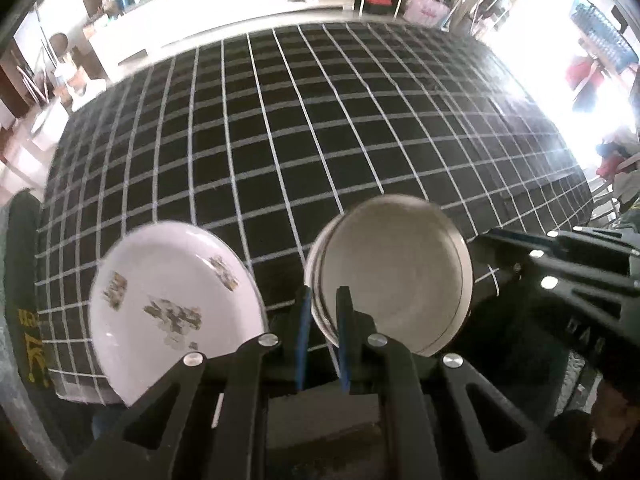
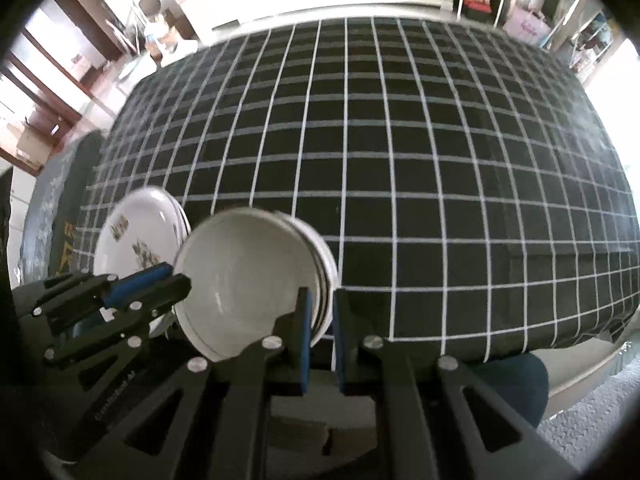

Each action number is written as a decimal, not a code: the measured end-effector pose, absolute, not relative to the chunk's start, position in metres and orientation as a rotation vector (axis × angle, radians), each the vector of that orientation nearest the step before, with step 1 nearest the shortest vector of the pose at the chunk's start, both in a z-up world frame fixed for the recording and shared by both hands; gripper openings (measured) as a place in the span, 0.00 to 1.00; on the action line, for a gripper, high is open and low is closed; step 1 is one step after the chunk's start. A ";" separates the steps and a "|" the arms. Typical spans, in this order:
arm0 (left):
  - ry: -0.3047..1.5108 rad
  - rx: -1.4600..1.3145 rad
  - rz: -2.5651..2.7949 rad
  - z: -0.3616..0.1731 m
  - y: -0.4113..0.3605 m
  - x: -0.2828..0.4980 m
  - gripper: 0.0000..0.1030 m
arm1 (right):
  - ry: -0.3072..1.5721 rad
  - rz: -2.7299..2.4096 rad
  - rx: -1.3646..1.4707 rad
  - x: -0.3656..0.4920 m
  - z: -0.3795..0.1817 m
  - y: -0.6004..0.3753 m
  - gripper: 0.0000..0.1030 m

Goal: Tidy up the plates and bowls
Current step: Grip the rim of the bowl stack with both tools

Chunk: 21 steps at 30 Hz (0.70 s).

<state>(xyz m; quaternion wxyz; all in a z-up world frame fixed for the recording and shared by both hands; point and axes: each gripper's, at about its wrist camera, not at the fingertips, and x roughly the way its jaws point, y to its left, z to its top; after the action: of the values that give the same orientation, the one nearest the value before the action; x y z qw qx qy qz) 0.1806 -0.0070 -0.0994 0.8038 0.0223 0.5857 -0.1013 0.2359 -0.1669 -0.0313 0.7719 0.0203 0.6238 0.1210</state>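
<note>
- The stack of bowls (image 1: 390, 276) is sitting near the front edge of the checked tablecloth (image 1: 304, 120), and every place below is given from that stack.
- The left gripper (image 1: 324, 304) is clamping the near-left rim of the stack, its blue pads (image 1: 304, 320) pinching the stacked rims with only those rims between them.
- The right gripper (image 2: 320, 312) is gripping the opposite, right-hand rim of the same stack (image 2: 252, 280), its jaws likewise drawn narrow on the layered edges.
- In the right wrist view the left gripper (image 2: 176, 280) is reaching in from the left and meeting the bowls' rim; in the left wrist view the right gripper's black frame (image 1: 560, 272) is lying just right of the stack.
- The stack is appearing tilted in both views; whether its base is touching the cloth cannot be told.
- Just left of the bowls, a stack of white plates (image 1: 172, 304) with a printed pattern is lying near the cloth's front-left corner, close beside the bowls but apart from them.
- Beyond the bowls the cloth is running bare all the way to its far edge, and to the right of them it is lying equally open to the right-hand edge.
- Past the far edge a white counter (image 1: 240, 20) is crossing the room.
</note>
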 end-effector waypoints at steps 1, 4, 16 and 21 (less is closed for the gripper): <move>1.237 0.045 -0.221 -0.093 -0.006 0.179 0.13 | 1.341 0.265 0.062 0.235 -0.027 -0.171 0.13; 1.203 0.017 -0.231 -0.080 -0.001 0.175 0.15 | 1.315 0.264 0.100 0.234 -0.020 -0.179 0.18; 1.156 -0.068 -0.286 -0.076 0.018 0.162 0.46 | 1.264 0.274 0.220 0.221 -0.017 -0.191 0.60; 1.196 -0.116 -0.282 -0.101 0.025 0.164 0.47 | 1.322 0.280 0.263 0.225 -0.041 -0.188 0.61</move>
<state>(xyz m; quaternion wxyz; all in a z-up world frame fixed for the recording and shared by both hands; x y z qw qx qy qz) 0.1641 0.0248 -0.1010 0.8155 -0.0545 0.5607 -0.1323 0.2249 -0.1881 -0.0412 0.7725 0.1215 0.6098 0.1291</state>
